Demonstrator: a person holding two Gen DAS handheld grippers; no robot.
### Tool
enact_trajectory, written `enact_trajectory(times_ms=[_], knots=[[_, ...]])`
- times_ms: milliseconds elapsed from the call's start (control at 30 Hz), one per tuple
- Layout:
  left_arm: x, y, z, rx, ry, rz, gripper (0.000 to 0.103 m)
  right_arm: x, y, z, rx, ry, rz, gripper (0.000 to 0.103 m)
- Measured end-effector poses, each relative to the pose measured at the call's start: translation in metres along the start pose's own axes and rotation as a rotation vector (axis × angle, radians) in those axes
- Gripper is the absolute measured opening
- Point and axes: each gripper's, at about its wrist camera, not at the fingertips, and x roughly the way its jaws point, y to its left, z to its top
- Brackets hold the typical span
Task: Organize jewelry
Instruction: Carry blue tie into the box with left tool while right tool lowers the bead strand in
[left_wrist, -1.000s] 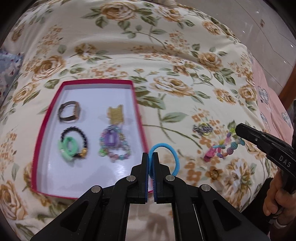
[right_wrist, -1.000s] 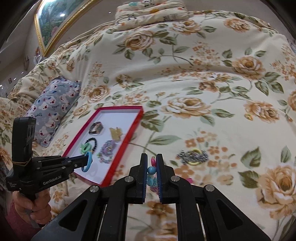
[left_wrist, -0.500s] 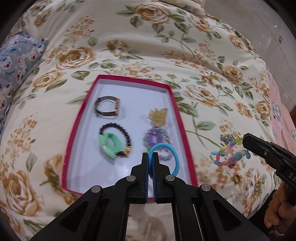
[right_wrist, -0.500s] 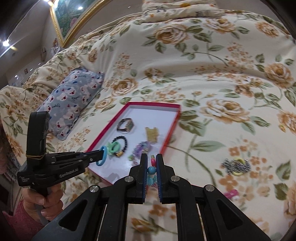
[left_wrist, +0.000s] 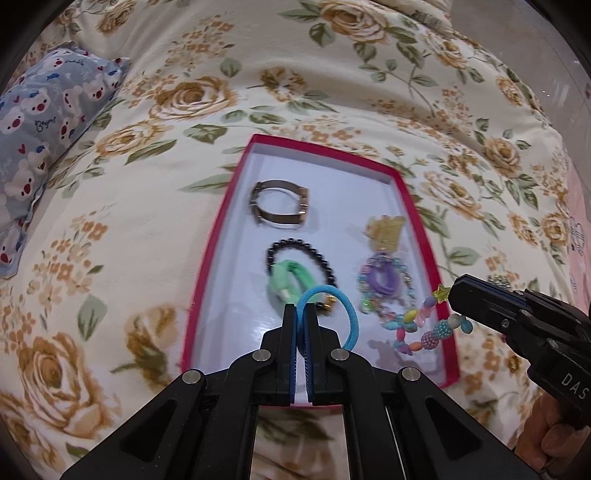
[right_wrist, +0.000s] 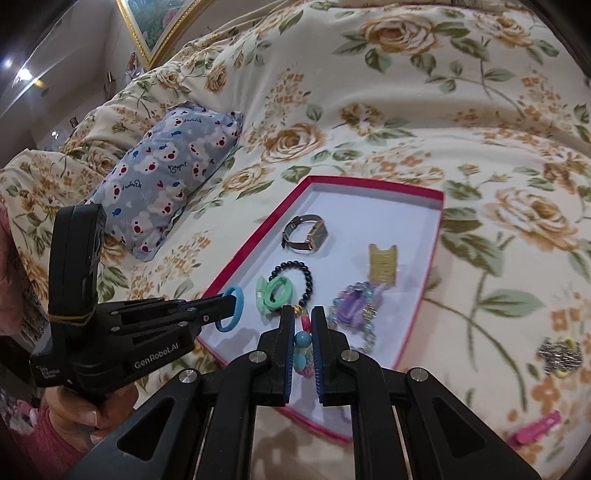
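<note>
A red-rimmed white tray (left_wrist: 402, 192) (right_wrist: 439, 206) lies on the floral bedspread. In it are a watch (left_wrist: 279, 207) (right_wrist: 308, 235), a black bead bracelet (left_wrist: 295, 247) with a green clip (left_wrist: 291, 284), a gold comb clip (left_wrist: 386, 229) and a purple clip on a pastel bracelet (left_wrist: 382, 275). My left gripper (left_wrist: 300, 312) (right_wrist: 231, 306) is shut on a blue hair tie (left_wrist: 349, 314), hanging over the tray's near end. My right gripper (right_wrist: 303, 314) (left_wrist: 456, 295) is shut on a multicoloured bead bracelet (left_wrist: 421, 326) (right_wrist: 303, 338), which dangles over the tray's near right corner.
A blue bear-print pillow (left_wrist: 44, 122) (right_wrist: 166, 173) lies left of the tray. On the bedspread right of the tray sit a silver-and-yellow piece (right_wrist: 559, 352) and a pink clip (right_wrist: 535, 432). A hand (right_wrist: 96, 406) holds the left gripper's handle.
Both grippers have moved left over the tray, carrying the hair tie and the bead bracelet. The bracelet now hangs above the tray's right corner instead of over the bedspread.
</note>
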Motion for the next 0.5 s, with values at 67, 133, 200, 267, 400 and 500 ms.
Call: enact_trajectory(times_ms=[67,133,200,267,400,500], knots=[[0.007,0.004,0.005,-0.007,0.005,0.009,0.002,0.008,-0.001,0.002,0.004,0.004,-0.001,0.008],[0.012,0.005,0.008,-0.012,0.011,0.016,0.002,0.015,-0.005,0.002,0.011,0.016,-0.005,0.008],[0.02,0.007,0.01,-0.015,0.022,0.031,0.002,0.02,-0.01,0.0,0.017,0.028,-0.013,0.008],[0.028,0.008,0.012,-0.014,0.035,0.039,0.002,0.025,-0.016,-0.004,0.026,0.043,-0.029,0.008],[0.044,0.009,0.015,-0.01,0.057,0.055,0.002,0.033,-0.029,-0.011,0.046,0.072,-0.05,0.008],[0.053,0.009,0.016,-0.01,0.07,0.067,0.002,0.036,-0.034,-0.016,0.041,0.087,-0.064,0.009]])
